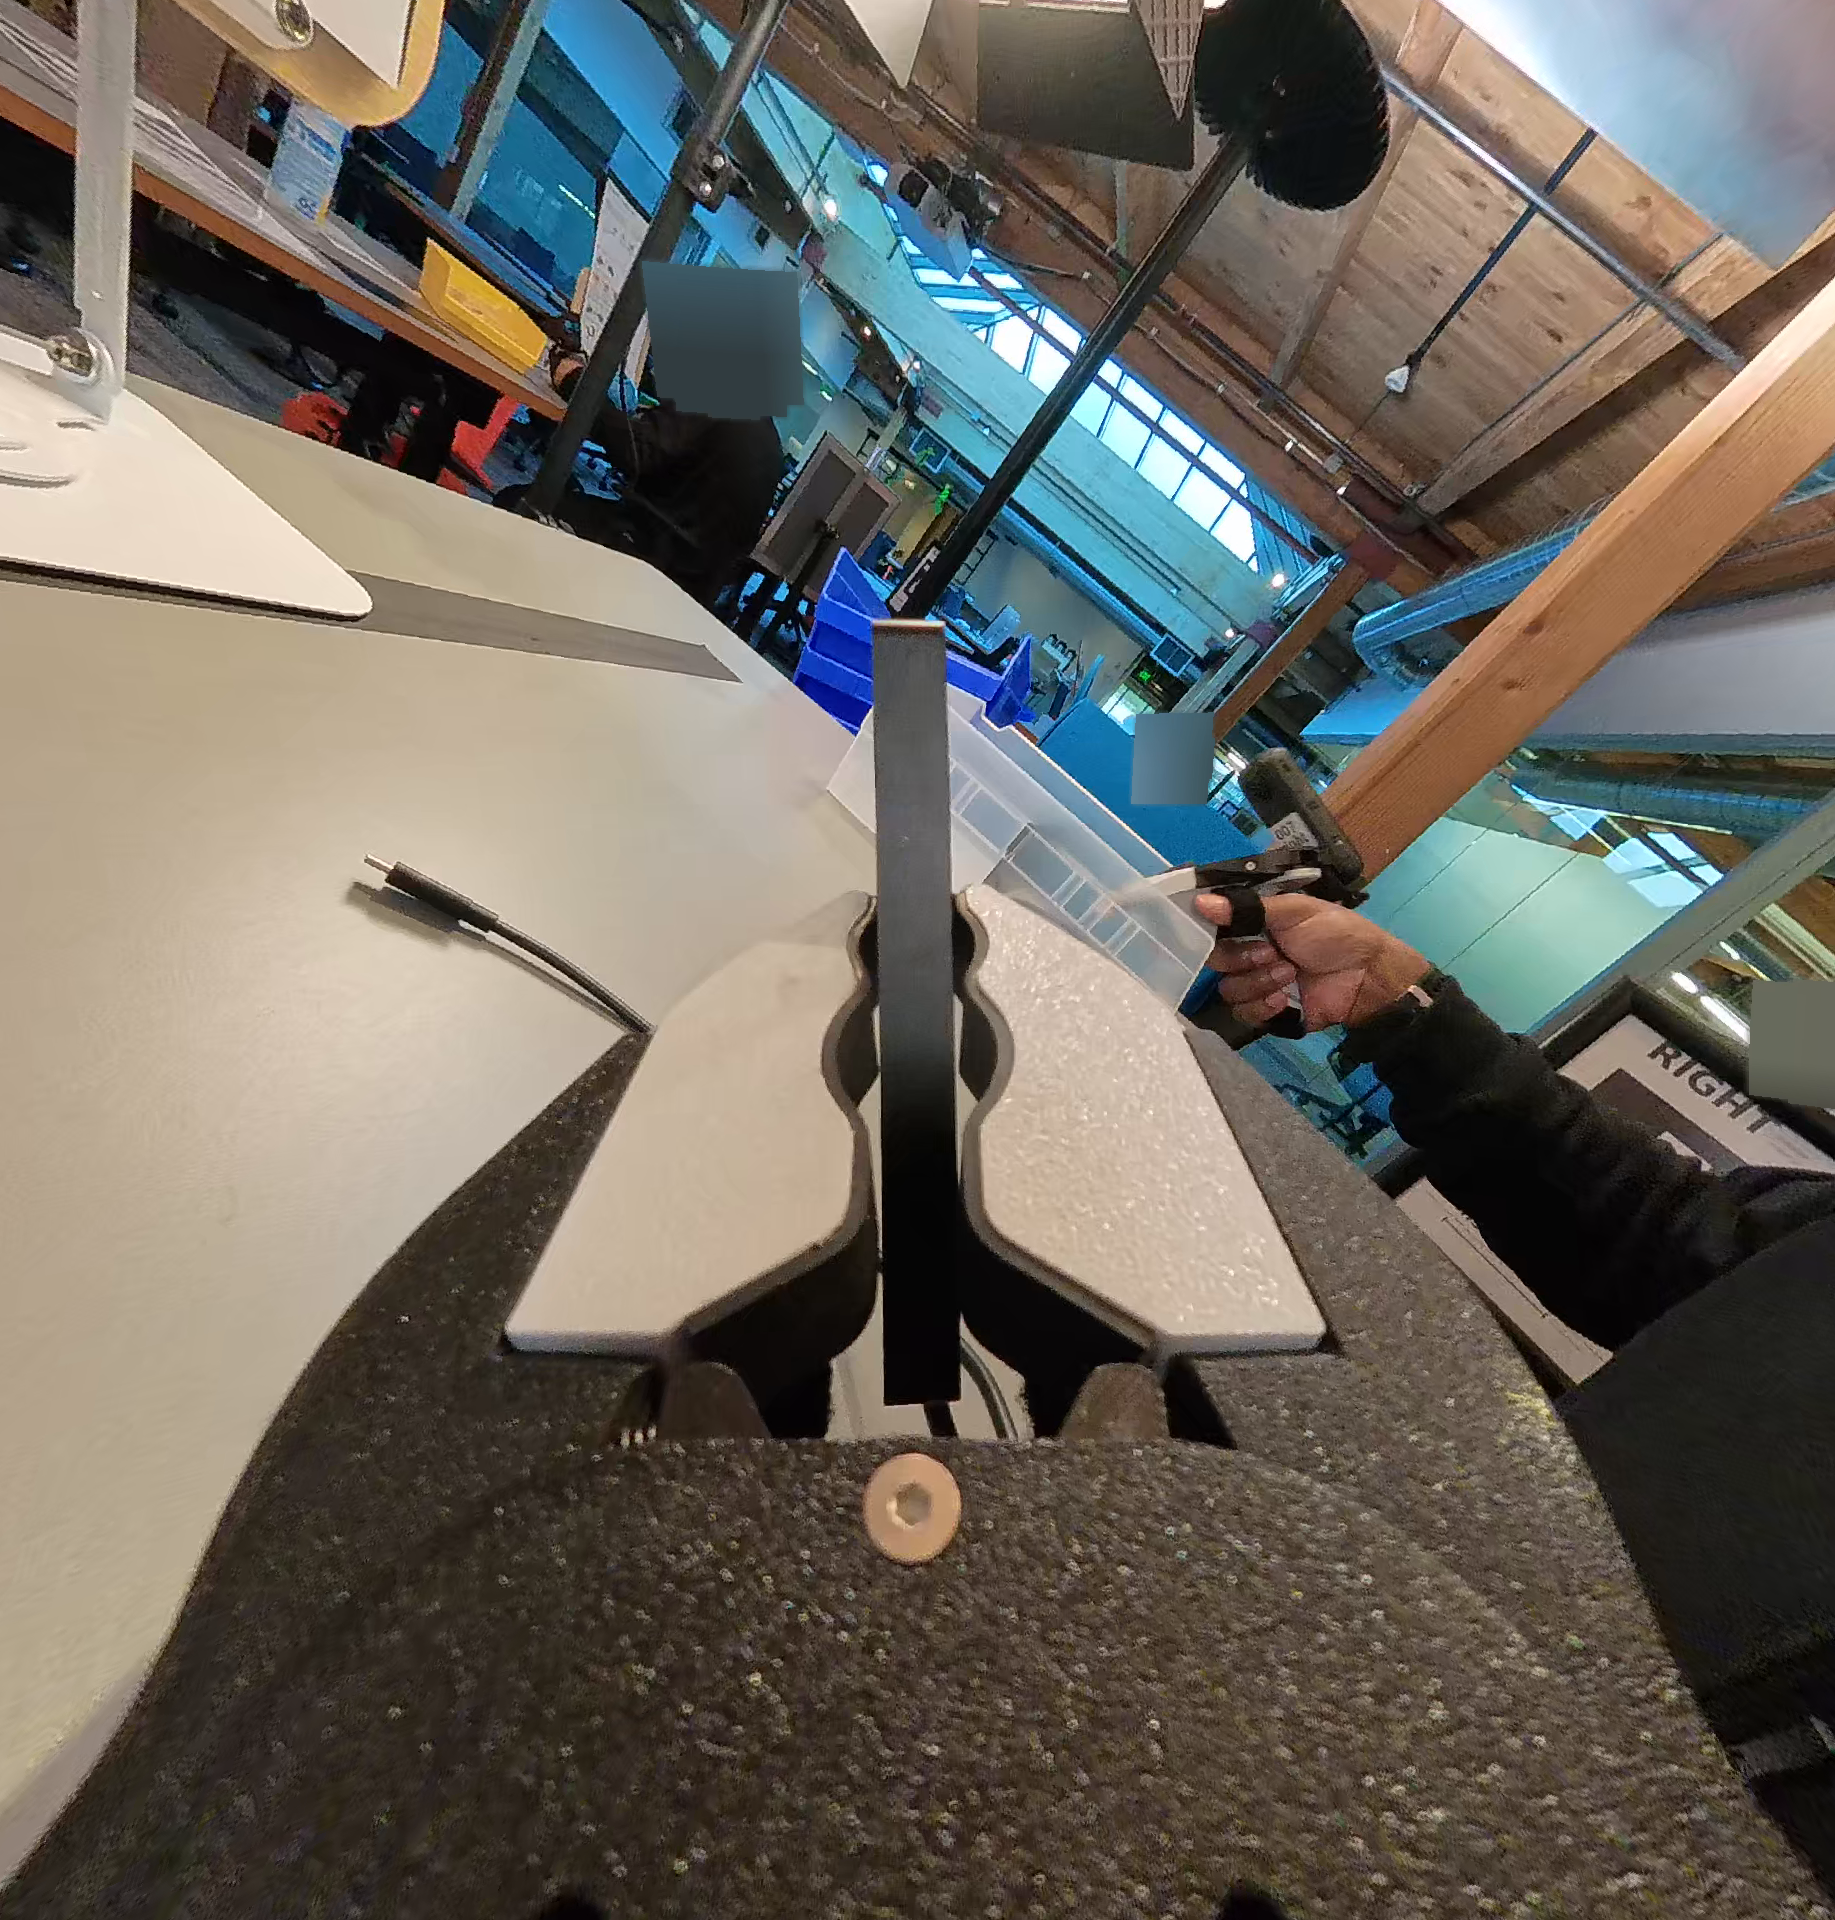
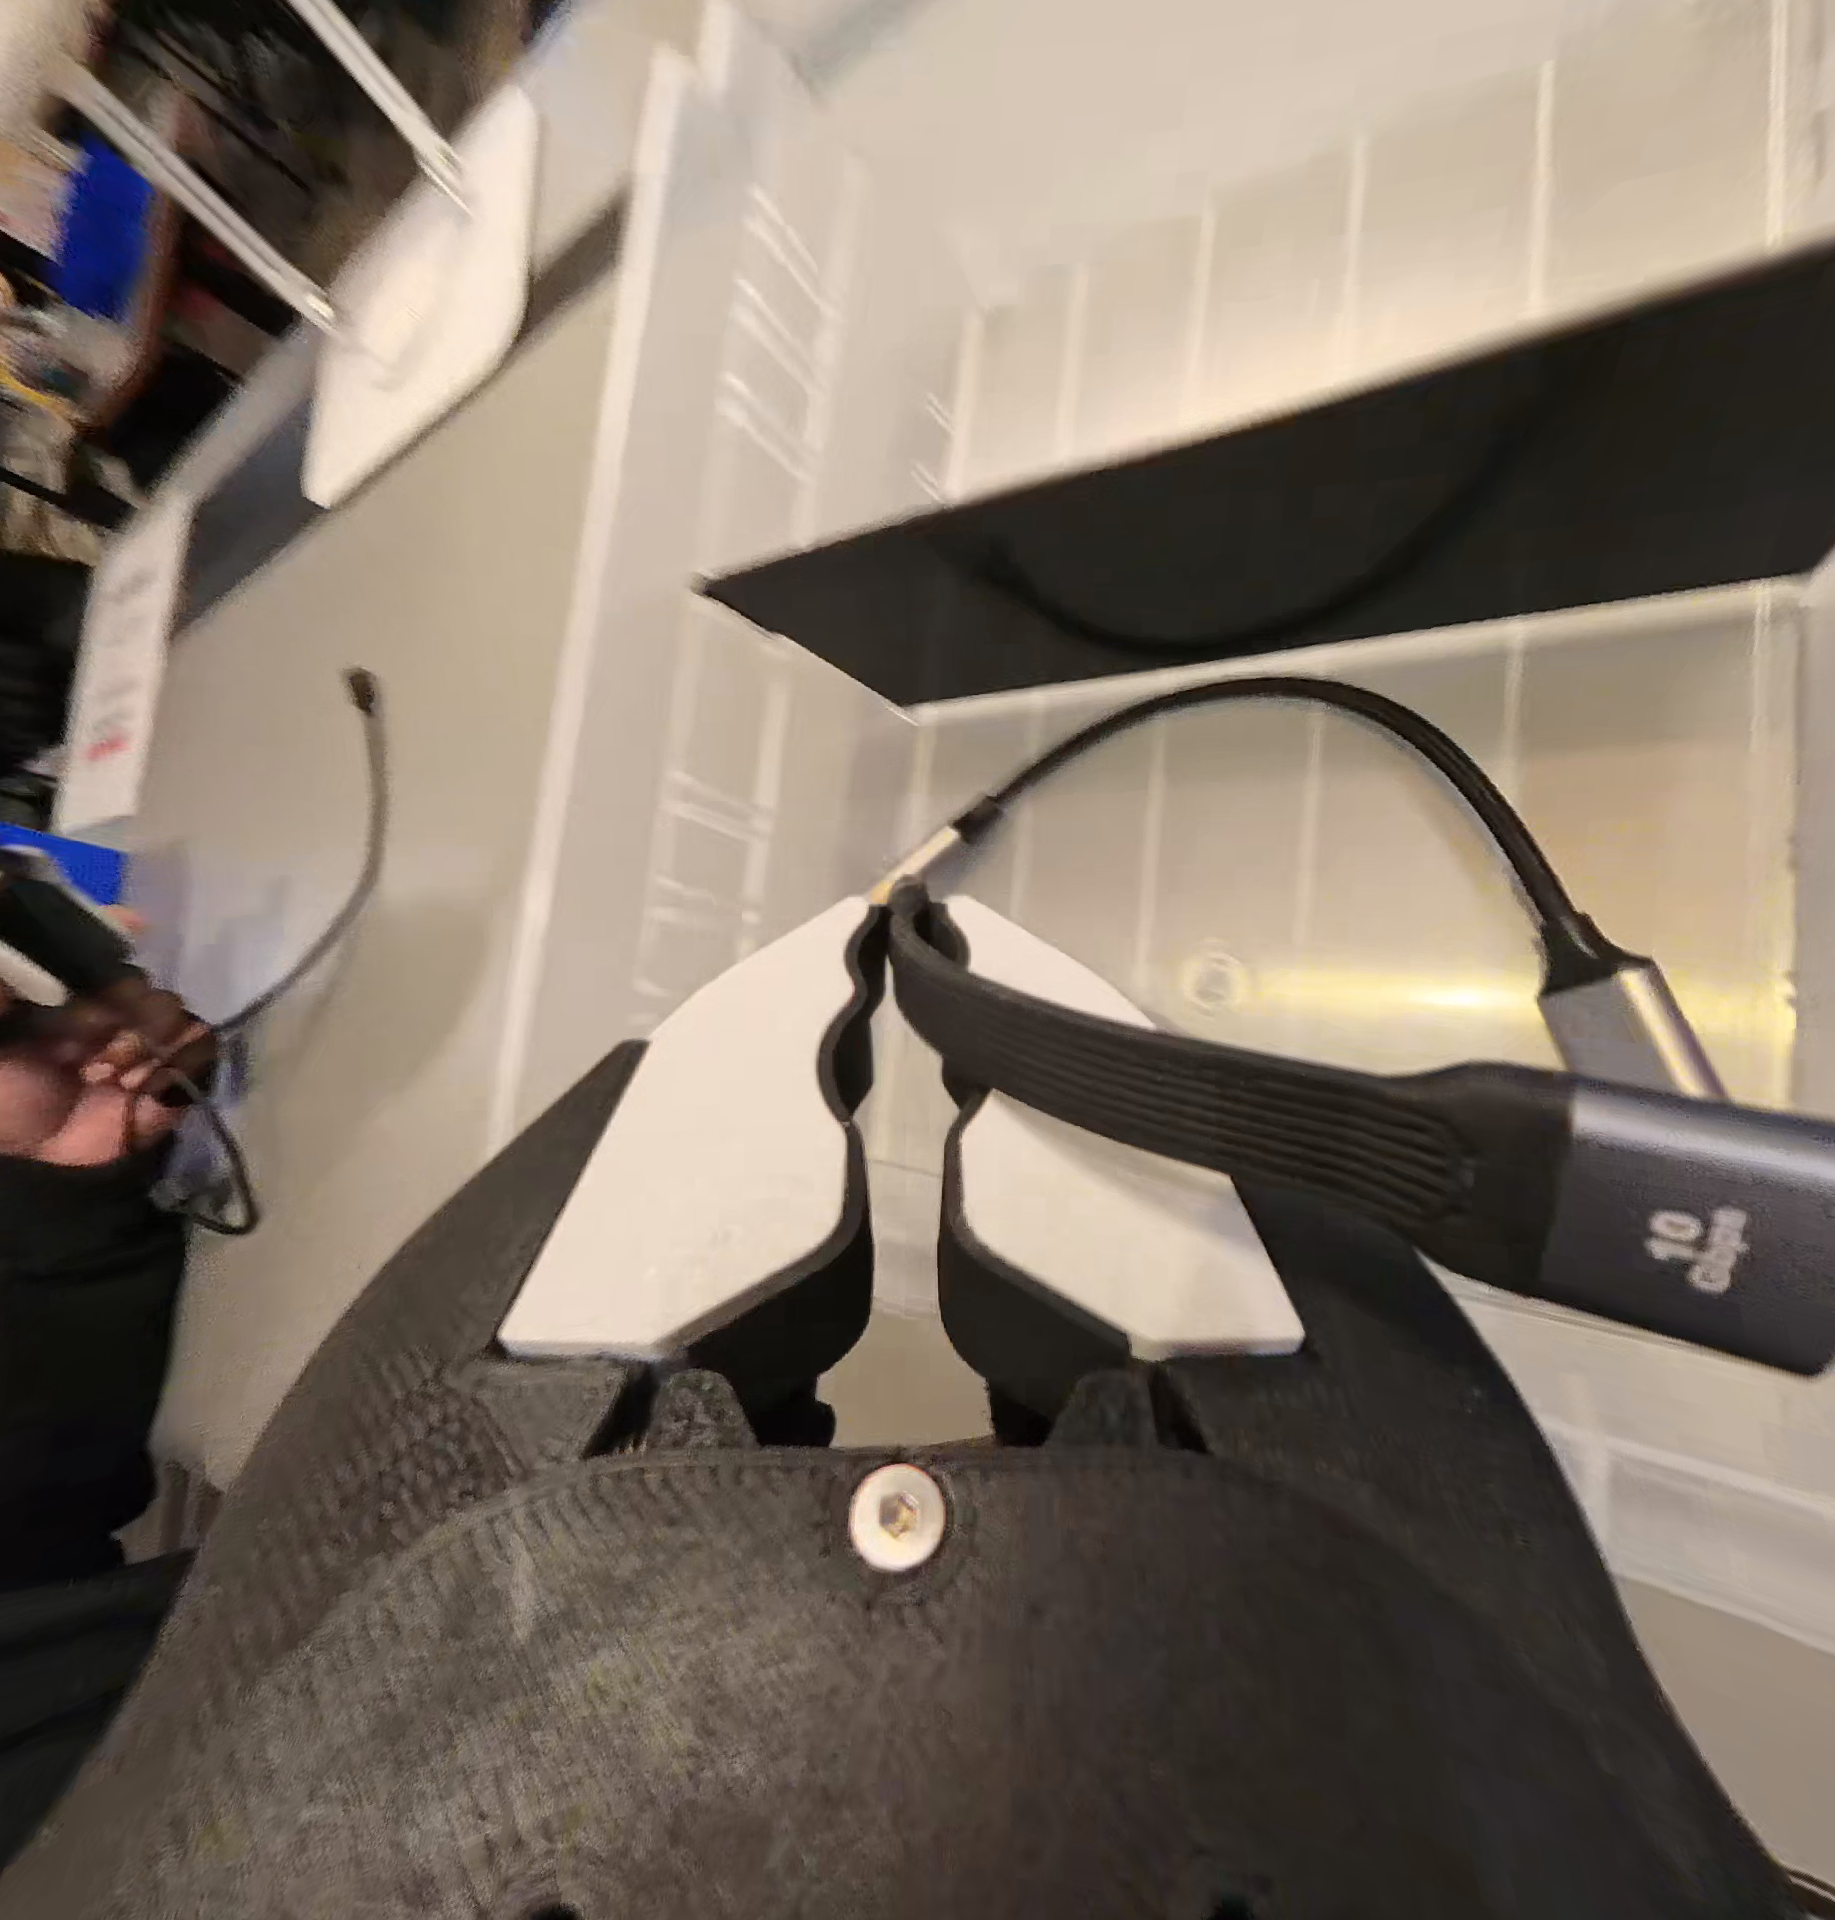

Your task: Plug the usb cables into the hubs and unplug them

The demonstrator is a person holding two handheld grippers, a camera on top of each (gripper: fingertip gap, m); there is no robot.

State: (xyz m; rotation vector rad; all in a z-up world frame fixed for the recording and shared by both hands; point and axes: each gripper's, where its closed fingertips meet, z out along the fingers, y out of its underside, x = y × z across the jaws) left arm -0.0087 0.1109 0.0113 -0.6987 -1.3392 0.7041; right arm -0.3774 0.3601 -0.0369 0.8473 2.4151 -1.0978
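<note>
Timber-beamed workshop space lies behind a grey table (image 1: pixel 269 831) bearing a clear plastic bin (image 2: pixel 1308 364), blurred in the right wrist view. Left gripper (image 1: pixel 915 914) clamps a flat black hub (image 1: pixel 913 935), its lower end hidden, its cable (image 1: pixel 497 925) trailing over the table. Right gripper (image 2: pixel 887 914) pinches a short flat USB cable (image 2: pixel 1204 1081) at its tips.

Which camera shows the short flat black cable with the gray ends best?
The right wrist view. The flat black cable is close up there, pinched in the right claw, with both gray plugs visible. In the left wrist view, the right claw is far off and the cable cannot be made out.
</note>
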